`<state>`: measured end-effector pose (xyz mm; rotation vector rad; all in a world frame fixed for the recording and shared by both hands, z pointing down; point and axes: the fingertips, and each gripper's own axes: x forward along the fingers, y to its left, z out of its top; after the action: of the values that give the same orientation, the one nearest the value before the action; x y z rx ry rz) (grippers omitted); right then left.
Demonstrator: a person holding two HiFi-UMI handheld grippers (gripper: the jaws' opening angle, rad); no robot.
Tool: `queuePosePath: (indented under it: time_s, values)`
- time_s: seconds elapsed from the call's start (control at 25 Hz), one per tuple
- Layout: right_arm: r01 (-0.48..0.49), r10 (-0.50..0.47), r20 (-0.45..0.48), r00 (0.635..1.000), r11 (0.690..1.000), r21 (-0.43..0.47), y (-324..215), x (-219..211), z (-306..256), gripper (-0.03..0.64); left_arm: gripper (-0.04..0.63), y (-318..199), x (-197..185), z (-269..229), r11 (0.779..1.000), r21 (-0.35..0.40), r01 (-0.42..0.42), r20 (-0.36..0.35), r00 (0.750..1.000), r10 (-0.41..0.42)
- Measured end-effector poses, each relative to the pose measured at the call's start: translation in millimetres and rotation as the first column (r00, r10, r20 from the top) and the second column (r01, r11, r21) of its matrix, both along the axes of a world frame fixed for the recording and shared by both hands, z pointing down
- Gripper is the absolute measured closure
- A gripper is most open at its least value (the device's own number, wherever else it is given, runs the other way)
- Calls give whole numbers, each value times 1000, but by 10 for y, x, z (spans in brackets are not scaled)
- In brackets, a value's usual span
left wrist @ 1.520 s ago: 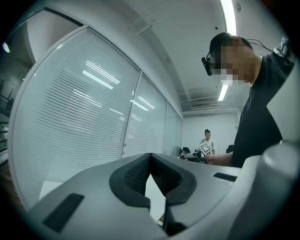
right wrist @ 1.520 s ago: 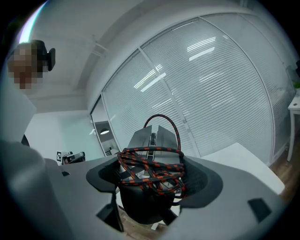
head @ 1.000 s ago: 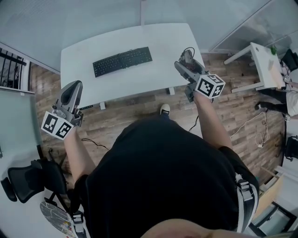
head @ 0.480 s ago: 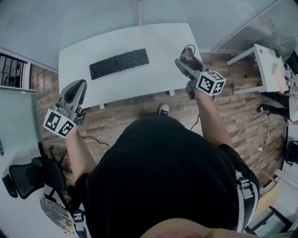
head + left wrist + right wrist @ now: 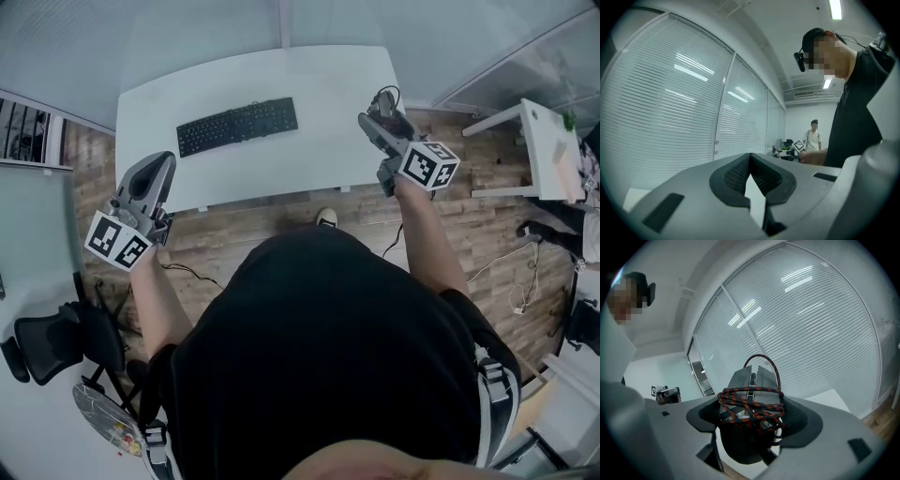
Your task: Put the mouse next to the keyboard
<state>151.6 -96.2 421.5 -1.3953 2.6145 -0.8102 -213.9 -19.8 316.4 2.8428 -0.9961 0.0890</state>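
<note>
Two grippers here. The right gripper is clamped on the mouse, which has its red-black cord wound round it. It's over the surface's right edge, well right of the keyboard. The left gripper has its jaws together with nothing in them, by the near left corner.

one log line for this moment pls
right gripper: shut on mouse, cord wrapped round | left gripper: shut, empty | keyboard: on desk, apart from mouse | mouse not yet placed
</note>
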Motion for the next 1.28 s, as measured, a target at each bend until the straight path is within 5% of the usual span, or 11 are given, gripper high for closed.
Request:
queuePosePath:
  time_s: [0.32,0.68,1.28]
  values:
    - [25,-24,4,1000,1000,-8,-208,315,32,218,574,-73,431,-82,999,35,-33,-21,999,34]
    - [63,-64,-41,997,998,-14,-432,741,118,218,574,-323,915,4,1000,-8,-16,1,1000,16]
    - [148,-148,11,989,989,7,-662,1093,145,218,573,-410,1535,45,1000,-28,8,26,1000,-7]
